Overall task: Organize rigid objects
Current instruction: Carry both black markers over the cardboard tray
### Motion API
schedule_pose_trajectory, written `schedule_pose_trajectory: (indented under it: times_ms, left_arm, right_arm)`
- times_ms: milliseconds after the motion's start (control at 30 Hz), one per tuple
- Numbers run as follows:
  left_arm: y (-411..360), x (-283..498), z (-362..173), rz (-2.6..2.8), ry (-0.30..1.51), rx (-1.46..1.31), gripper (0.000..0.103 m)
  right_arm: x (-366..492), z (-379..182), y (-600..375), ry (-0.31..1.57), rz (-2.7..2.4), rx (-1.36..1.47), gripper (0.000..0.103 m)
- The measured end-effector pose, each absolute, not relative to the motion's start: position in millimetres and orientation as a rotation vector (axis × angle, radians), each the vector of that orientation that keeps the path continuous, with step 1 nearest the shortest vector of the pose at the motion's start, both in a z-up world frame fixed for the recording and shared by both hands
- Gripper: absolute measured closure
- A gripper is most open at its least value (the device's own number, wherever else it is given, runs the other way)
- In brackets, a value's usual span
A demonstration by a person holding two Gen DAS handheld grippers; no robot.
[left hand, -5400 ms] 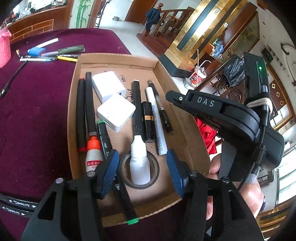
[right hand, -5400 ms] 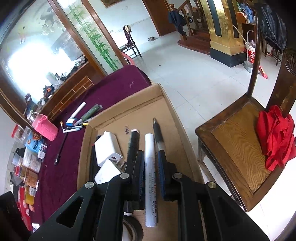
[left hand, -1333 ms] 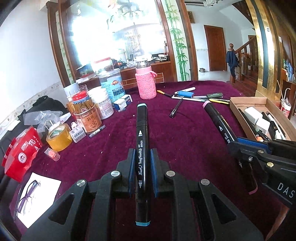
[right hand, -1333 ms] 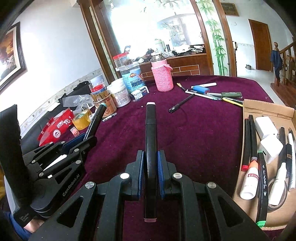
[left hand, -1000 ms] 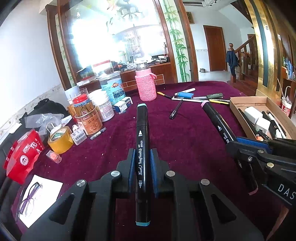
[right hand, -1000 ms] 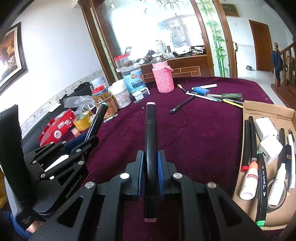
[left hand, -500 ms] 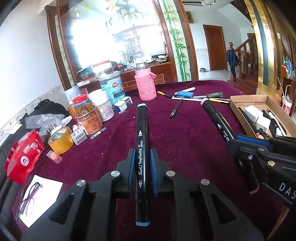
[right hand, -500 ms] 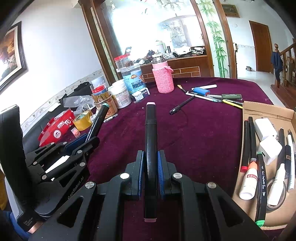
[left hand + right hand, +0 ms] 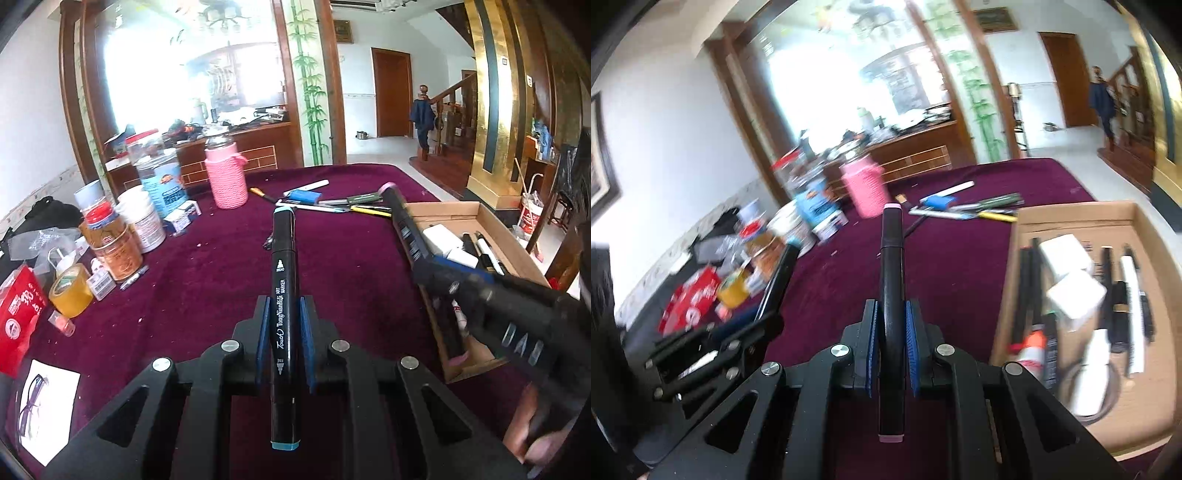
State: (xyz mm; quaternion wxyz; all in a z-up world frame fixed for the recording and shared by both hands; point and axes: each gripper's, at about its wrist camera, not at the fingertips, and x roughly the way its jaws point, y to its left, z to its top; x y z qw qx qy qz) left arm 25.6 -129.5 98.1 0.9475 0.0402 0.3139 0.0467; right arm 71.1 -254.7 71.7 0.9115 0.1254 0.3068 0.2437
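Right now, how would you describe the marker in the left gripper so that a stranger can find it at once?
Start at the dark red tablecloth and find the left gripper low over it. Between its blue-padded fingers sits a black art marker with white lettering. Its end caps are light blue, whereas the marker in the right gripper has pink caps.

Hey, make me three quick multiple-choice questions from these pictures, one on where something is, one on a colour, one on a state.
1. Where is the cardboard tray relative to the pink knitted bottle?
A. to its right
B. to its left
C. under it

2. What colour are the end caps of the marker in the left hand-held gripper?
A. pink
B. light blue
C. green

3. How does the right hand-held gripper stand?
A. open, empty
B. shut on a marker
C. shut on tape

Answers:
1 A, the tray lies at the table's right edge.
2 B, both ends show light blue.
3 B, its pads clamp the pink-tipped marker.
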Motion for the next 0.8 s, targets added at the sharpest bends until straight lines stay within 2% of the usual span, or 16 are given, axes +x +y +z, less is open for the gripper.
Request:
schedule_pose_trajectory:
  times_ms: [400,633,800]
  left_arm:
    - [-161,63,113,-0.068,0.737,-0.002,0.09]
    - [-207,87,104,-0.178,0.807,-0.039,0.09]
    - [-242,109,84,-0.253,0.866,-0.048,0.09]
  right_arm:
    - [92,102,-340,0.621,0.3,0.347,0.09]
    - [114,67,-391,0.68,0.2,0.429,0.09]
    - [116,62,-410,0.72,0.15,0.434,0.09]
